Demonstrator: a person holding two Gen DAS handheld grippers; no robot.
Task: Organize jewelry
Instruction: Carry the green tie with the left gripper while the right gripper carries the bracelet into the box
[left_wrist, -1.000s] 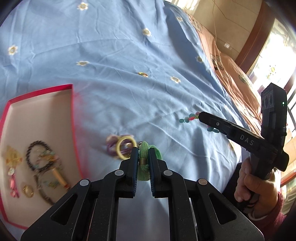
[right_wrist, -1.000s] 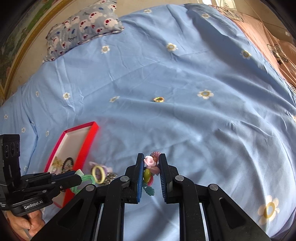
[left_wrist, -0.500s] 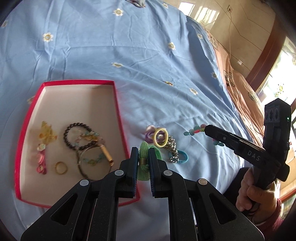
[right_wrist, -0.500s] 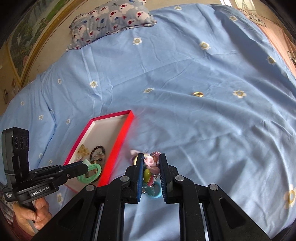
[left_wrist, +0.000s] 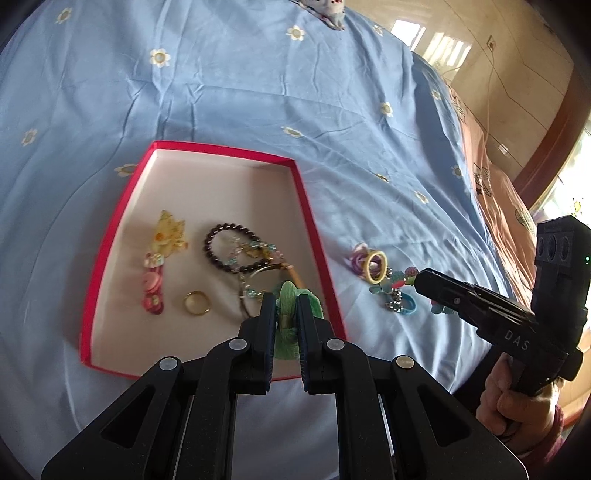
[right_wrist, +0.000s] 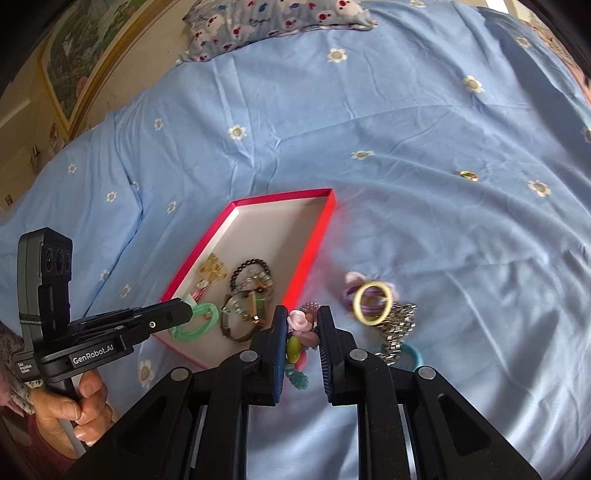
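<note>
- Two grippers over a blue flowered bedsheet (left_wrist: 258, 92).
- Left gripper (left_wrist: 286, 314): jaws clamped on a green hair tie (left_wrist: 290, 306), held above the near right corner of the red tray (left_wrist: 110, 236).
- Right gripper (right_wrist: 302, 332): jaws clamped on a beaded bracelet (right_wrist: 299, 325) of pink, yellow and green charms, just right of the tray, above the sheet.
- Tray holds a dark bead bracelet (left_wrist: 229, 247), gold ring (left_wrist: 197, 302), yellow clip (left_wrist: 170, 232), pink button strand (left_wrist: 152, 291).
- Loose on the sheet beside the tray: yellow ring on purple ties (right_wrist: 371, 302), metal watch band (right_wrist: 399, 328), blue tie (right_wrist: 413, 352).
</note>
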